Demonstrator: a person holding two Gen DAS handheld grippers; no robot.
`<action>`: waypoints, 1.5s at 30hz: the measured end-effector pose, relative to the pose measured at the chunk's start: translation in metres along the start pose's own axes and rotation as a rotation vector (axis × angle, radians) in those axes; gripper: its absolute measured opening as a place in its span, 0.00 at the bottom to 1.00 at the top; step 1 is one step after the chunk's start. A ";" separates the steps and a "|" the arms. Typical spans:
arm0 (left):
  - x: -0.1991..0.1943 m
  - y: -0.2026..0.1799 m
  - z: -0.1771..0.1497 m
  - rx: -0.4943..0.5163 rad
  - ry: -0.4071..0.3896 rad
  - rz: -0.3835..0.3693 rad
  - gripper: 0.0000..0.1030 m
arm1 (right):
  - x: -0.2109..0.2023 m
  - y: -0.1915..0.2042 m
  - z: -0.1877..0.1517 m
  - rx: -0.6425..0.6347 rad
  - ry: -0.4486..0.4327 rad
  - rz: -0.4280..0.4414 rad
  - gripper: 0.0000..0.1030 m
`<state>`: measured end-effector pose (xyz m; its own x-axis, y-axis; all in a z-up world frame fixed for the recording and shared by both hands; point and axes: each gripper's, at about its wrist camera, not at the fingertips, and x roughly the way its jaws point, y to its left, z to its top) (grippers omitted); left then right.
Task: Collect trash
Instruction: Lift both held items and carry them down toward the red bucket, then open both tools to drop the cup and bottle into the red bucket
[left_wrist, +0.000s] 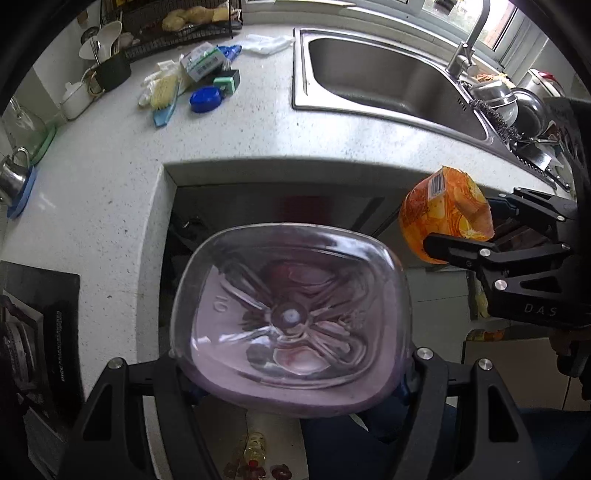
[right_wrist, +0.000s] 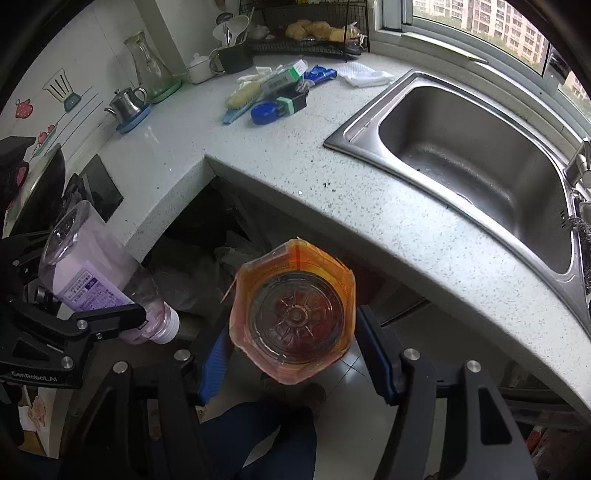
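Note:
My left gripper is shut on a clear bottle with a purple label, its base filling the left wrist view; the bottle also shows in the right wrist view at the left, lying tilted with its white cap low. My right gripper is shut on an orange-labelled bottle, base toward the camera; that bottle also shows in the left wrist view at the right. Both bottles hang in the air in front of the countertop's inner corner, above the floor.
A speckled white L-shaped countertop holds a steel sink, a blue brush, a blue lid, boxes and cloths. A dish rack and a kettle stand at the back. A plastic bag lies under the counter.

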<state>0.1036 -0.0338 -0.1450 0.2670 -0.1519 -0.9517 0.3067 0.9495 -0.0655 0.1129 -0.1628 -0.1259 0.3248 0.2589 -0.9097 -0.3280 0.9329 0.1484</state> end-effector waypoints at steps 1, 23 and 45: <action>0.012 0.000 -0.003 -0.004 0.014 -0.004 0.67 | 0.007 -0.002 -0.004 0.004 0.008 0.003 0.59; 0.268 0.003 -0.036 -0.012 0.158 -0.005 0.67 | 0.232 -0.046 -0.077 0.052 0.147 0.052 0.59; 0.488 0.009 -0.057 -0.018 0.302 -0.043 0.67 | 0.393 -0.091 -0.116 0.106 0.258 0.076 0.60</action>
<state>0.1846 -0.0838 -0.6271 -0.0307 -0.1063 -0.9939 0.2953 0.9490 -0.1106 0.1676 -0.1756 -0.5416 0.0614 0.2698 -0.9610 -0.2443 0.9376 0.2476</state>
